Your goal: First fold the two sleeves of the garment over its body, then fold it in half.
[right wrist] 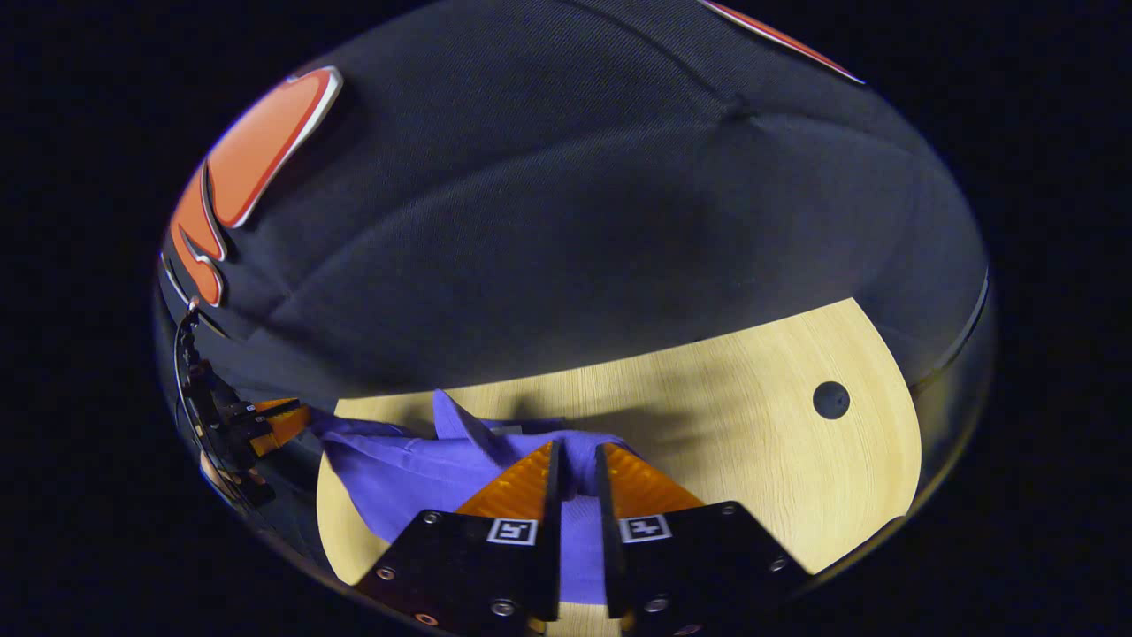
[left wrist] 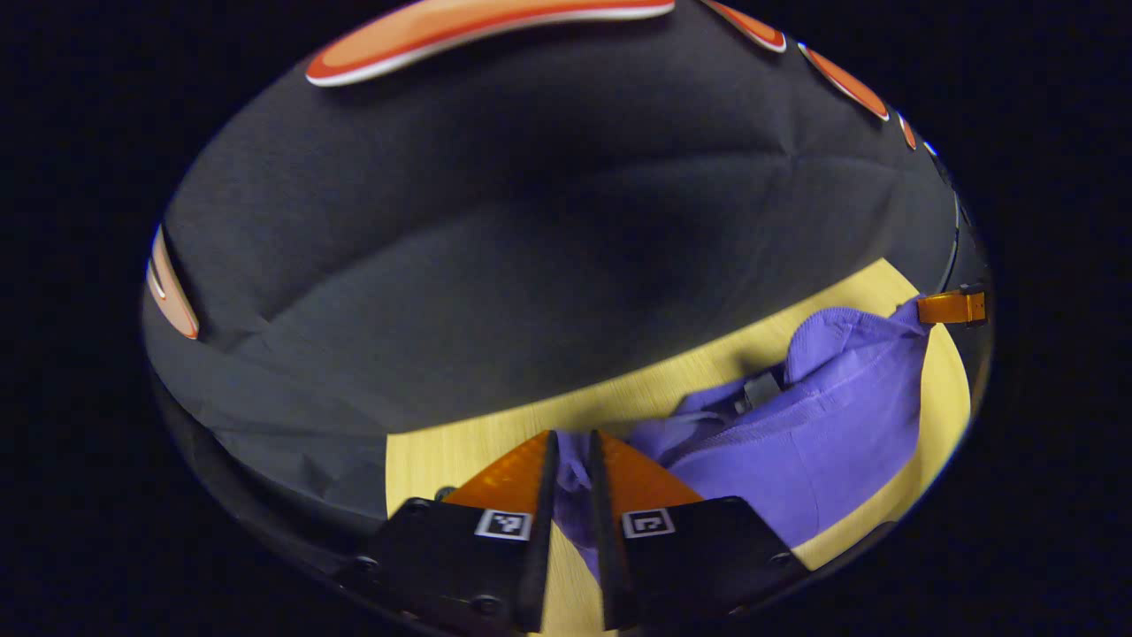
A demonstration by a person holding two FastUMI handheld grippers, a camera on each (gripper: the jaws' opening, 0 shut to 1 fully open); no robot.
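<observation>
Left gripper [left wrist: 573, 447] pinches purple garment [left wrist: 822, 442] cloth above the table [left wrist: 460, 451]; right gripper [right wrist: 575, 456] pinches it likewise. A hole [right wrist: 831, 400] lies right of the garment.

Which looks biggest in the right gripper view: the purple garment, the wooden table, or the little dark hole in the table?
1. Wooden table
2. Purple garment, though the right claw hides part of it and it sits near the camera, so its true size is unsure
3. Dark hole, clearly smallest

surface: light wood table [right wrist: 761, 460] | on it: purple garment [left wrist: 822, 442], bunched | round hole [right wrist: 831, 400] in top
</observation>
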